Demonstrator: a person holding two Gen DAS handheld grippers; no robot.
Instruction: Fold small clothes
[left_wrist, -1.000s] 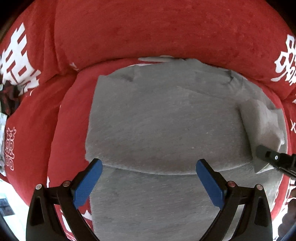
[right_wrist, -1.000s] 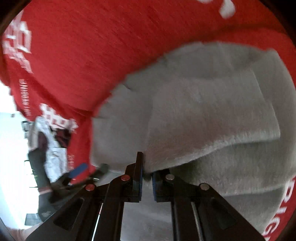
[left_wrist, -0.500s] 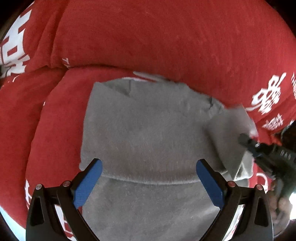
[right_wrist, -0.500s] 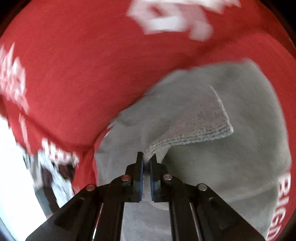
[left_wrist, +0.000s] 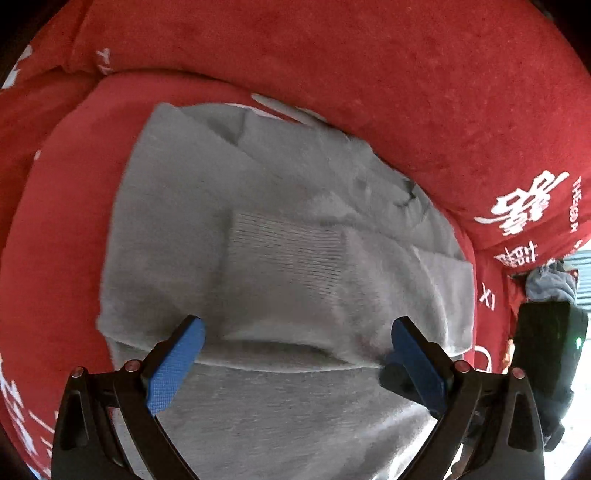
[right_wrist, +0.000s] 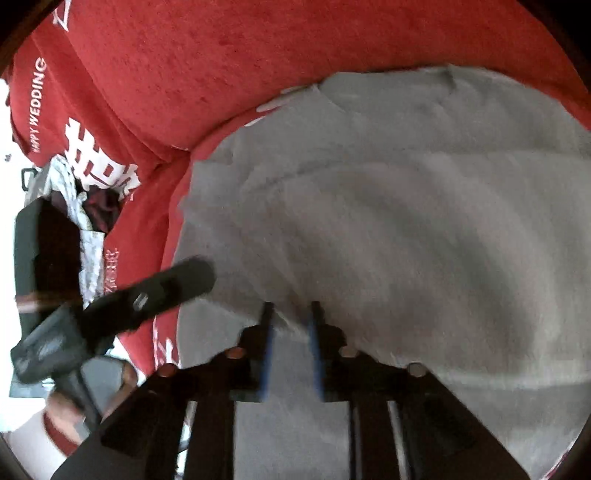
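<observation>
A small grey sweater (left_wrist: 207, 221) lies on a red sofa seat (left_wrist: 59, 192). One sleeve with a ribbed cuff (left_wrist: 288, 254) lies folded across its middle. My left gripper (left_wrist: 295, 354) is open, its blue pads wide apart just above the sweater's folded lower edge. In the right wrist view the sweater (right_wrist: 406, 206) fills the frame, and my right gripper (right_wrist: 290, 325) has its jaws slightly parted over the cloth, holding nothing. The view is blurred. The left gripper's black finger (right_wrist: 162, 291) shows at the left.
Red cushions with white lettering (left_wrist: 369, 74) rise behind the sweater. Other clothes (right_wrist: 81, 199) lie piled at the sofa's end. The body of the right gripper (left_wrist: 546, 354) shows at the right edge of the left wrist view.
My right gripper carried the sleeve leftward across the sweater, laid it on the middle and let go, its jaws parting. My left gripper stayed open, and its view shifted right.
</observation>
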